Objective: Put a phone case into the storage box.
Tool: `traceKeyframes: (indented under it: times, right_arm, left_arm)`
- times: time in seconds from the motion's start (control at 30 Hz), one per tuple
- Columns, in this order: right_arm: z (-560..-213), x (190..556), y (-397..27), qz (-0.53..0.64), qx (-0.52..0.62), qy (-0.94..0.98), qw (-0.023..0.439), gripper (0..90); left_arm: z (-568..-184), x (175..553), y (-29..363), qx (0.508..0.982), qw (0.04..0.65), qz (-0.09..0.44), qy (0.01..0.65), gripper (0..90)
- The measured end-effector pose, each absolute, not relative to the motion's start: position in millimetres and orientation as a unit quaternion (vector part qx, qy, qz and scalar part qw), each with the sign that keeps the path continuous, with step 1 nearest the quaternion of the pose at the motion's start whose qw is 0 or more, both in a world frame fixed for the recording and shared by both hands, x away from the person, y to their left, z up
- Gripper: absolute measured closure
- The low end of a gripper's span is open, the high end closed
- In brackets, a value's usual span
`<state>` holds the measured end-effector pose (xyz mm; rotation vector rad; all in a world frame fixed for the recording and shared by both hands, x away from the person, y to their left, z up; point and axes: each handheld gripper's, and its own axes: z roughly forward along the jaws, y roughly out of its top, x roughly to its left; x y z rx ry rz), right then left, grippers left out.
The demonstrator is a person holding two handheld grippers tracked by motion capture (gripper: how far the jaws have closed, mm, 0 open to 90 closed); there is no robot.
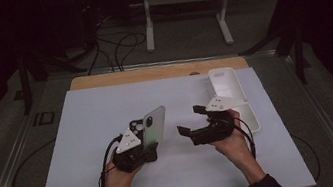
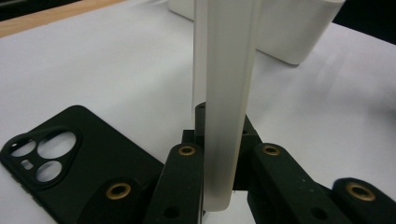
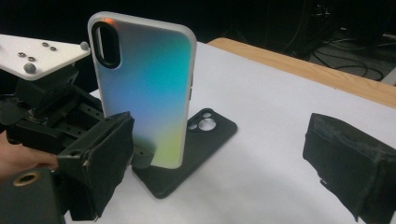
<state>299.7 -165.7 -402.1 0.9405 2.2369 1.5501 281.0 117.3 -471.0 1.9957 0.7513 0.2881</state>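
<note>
— What is the left hand-held gripper (image 1: pixel 148 146) doing?

— Its jaws are clamped on the lower end of a translucent phone case (image 1: pixel 153 126), holding it upright above the white surface (image 1: pixel 106 108), a little left of the middle and nearer the near edge. In the left gripper view the case (image 2: pixel 226 93) rises edge-on between the two black jaws; in the right gripper view its back (image 3: pixel 149 88) shimmers blue to yellow-green, with the oval camera cutout at the top.

— And under it?

— A black phone case (image 3: pixel 196 149) lies flat on the surface, its camera holes facing up, just behind and beside the upright one.

— The right hand-held gripper (image 1: pixel 191 120)?

— Its jaws stand wide apart with nothing between them, pointing at the translucent case from the right. The padded fingers (image 3: pixel 348 163) frame the case without touching it.

— Anything else?

— A white tray (image 1: pixel 234 88) sits along the right edge, just behind the right hand (image 1: pixel 233 143).
</note>
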Motion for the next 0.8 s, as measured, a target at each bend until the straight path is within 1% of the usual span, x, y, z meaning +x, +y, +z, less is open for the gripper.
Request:
traceKeyframes:
  times: [0.67, 0.8]
  right_arm:
    - [-401, 309, -135, 0.535, 0.319, 0.771, 0.131, 8.5]
    - [-401, 310, -126, 0.537, 0.319, 0.771, 0.124, 8.5]
  left_arm:
    - [-470, 282, 115, 0.808, 0.472, 0.129, 0.328, 86.1]
    - [-470, 282, 114, 0.808, 0.47, 0.132, 0.331, 86.1]
